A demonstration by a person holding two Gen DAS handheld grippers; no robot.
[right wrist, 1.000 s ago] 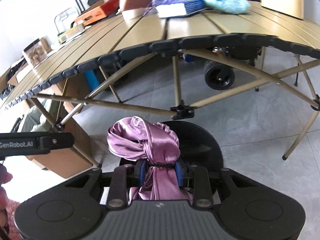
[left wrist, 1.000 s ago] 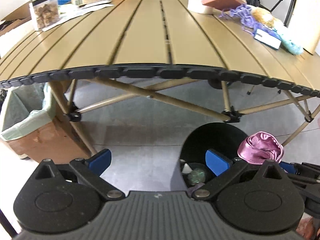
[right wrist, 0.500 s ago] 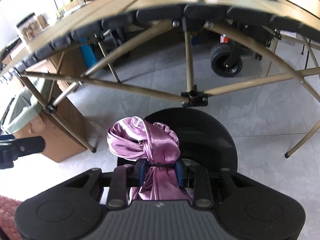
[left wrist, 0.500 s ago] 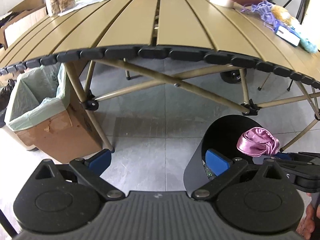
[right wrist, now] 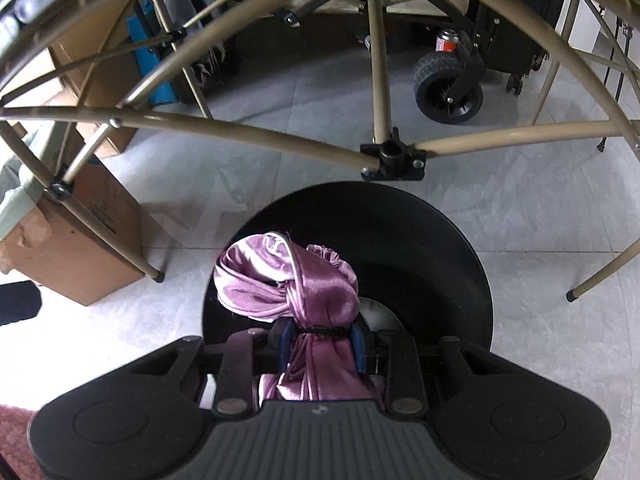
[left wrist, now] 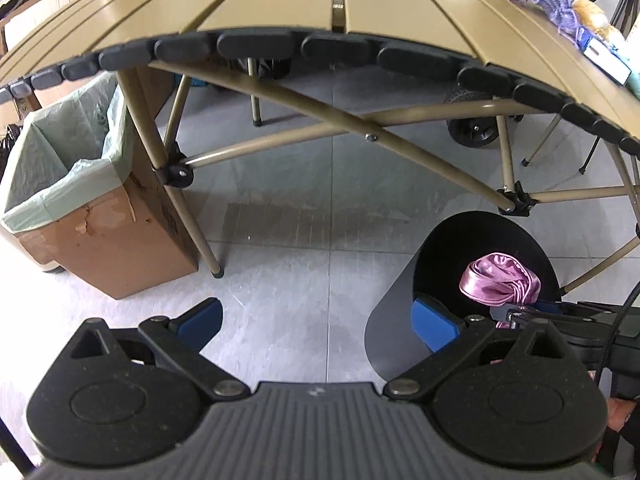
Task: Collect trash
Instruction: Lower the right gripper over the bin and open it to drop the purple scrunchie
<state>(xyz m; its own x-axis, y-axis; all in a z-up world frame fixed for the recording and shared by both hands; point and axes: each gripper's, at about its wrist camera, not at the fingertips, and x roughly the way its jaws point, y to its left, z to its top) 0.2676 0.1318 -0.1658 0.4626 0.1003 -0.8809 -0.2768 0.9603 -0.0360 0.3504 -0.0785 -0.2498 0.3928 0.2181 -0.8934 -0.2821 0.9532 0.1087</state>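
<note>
R tool (right wrist: 319,342) pinching pink satin cloth (right wrist: 288,284) over black bin (right wrist: 420,248) mouth. L tool (left wrist: 316,320) spread, empty; its R fingertip (left wrist: 434,320) touches the bin at 3 o'clock.

Left gripper (left wrist: 318,322): jaws wide apart, nothing between. Black bin (left wrist: 394,332) on floor at right; right gripper (left wrist: 520,312) over its mouth, clamping purple cloth (left wrist: 500,282). Lined cardboard box (left wrist: 108,236) at left, beside a leg of table (left wrist: 280,0).
</note>
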